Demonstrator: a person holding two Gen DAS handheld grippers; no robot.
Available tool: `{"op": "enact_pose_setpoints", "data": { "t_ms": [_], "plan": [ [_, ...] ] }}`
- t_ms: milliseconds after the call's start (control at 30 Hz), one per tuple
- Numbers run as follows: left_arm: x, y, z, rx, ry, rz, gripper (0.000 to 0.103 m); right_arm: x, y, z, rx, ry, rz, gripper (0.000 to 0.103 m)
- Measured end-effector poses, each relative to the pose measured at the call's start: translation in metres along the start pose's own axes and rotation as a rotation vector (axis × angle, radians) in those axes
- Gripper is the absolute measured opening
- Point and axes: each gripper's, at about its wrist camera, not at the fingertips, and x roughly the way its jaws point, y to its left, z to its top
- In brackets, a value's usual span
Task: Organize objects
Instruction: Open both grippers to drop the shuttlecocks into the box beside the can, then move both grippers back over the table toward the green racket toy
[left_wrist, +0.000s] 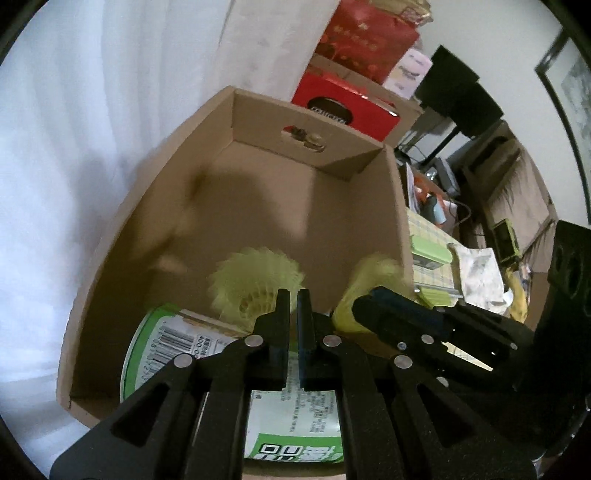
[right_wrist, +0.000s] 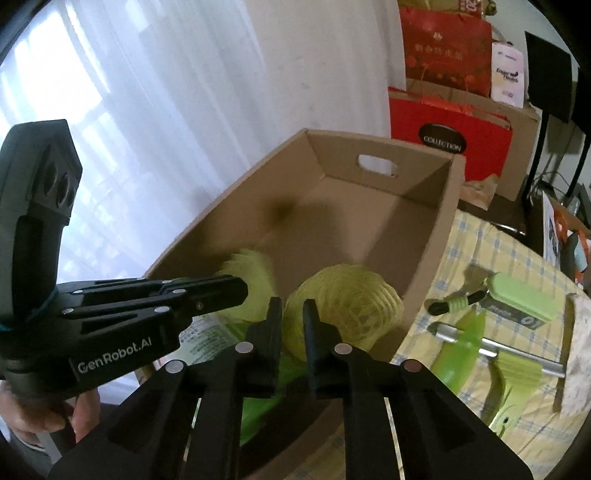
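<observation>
Your left tool (left_wrist: 293, 295) is closed, its two fingers almost touching, and it has hold of nothing. It hangs over the near end of the cardboard box (right_wrist: 436, 236), above a green and white can (left_wrist: 155, 354) that lies inside on its side. Your right tool (right_wrist: 293, 306) is only a little open; its fingers stand just before a yellow-green mesh ball (right_wrist: 343, 306), but I cannot tell if they touch it. This ball sits in the box against the right wall, and a second mesh ball (left_wrist: 255, 284) lies beside it. On the desk (right_wrist: 480, 251), right of the box, several green things lie on the checked cloth, among them a green brush (right_wrist: 524, 295).
</observation>
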Motion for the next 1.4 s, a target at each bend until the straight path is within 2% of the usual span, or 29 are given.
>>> {"op": "enact_pose_setpoints", "data": {
  "t_ms": [100, 233, 333, 433, 500, 567, 633, 767, 900, 1233, 1400],
  "plan": [
    [-0.003, 0.002, -0.002, -0.001, -0.005, -0.001, 0.002, -0.005, -0.002, -0.001, 0.000, -0.003, -0.008, 0.012],
    [-0.010, -0.001, -0.004, 0.005, -0.016, -0.005, 0.004, -0.016, -0.010, 0.001, 0.018, -0.013, -0.029, 0.022],
    [-0.018, -0.007, -0.004, 0.020, -0.028, -0.007, 0.014, -0.027, -0.014, 0.001, 0.022, -0.027, -0.038, 0.027],
    [-0.027, -0.014, -0.006, 0.038, -0.041, -0.003, 0.035, -0.041, -0.017, -0.002, 0.010, -0.037, -0.058, 0.031],
    [-0.033, -0.019, -0.008, 0.046, -0.057, -0.004, 0.059, -0.048, -0.017, -0.003, 0.003, -0.046, -0.076, 0.040],
    [-0.039, -0.024, -0.010, 0.053, -0.073, -0.008, 0.068, -0.057, -0.019, -0.006, 0.000, -0.056, -0.104, 0.058],
    [-0.042, -0.028, -0.012, 0.060, -0.078, -0.009, 0.072, -0.065, -0.021, -0.009, 0.002, -0.064, -0.131, 0.065],
    [-0.045, -0.037, -0.014, 0.070, -0.077, -0.023, 0.084, -0.076, -0.030, -0.014, 0.018, -0.064, -0.163, 0.076],
    [-0.044, -0.042, -0.017, 0.062, -0.068, -0.044, 0.100, -0.087, -0.044, -0.020, 0.052, -0.065, -0.186, 0.081],
    [-0.027, -0.065, -0.024, 0.045, -0.016, -0.105, 0.103, -0.116, -0.090, -0.046, 0.143, -0.061, -0.273, 0.088],
    [-0.021, -0.090, -0.031, 0.098, 0.005, -0.074, 0.103, -0.128, -0.107, -0.061, 0.172, -0.066, -0.320, 0.088]
  ]
}}
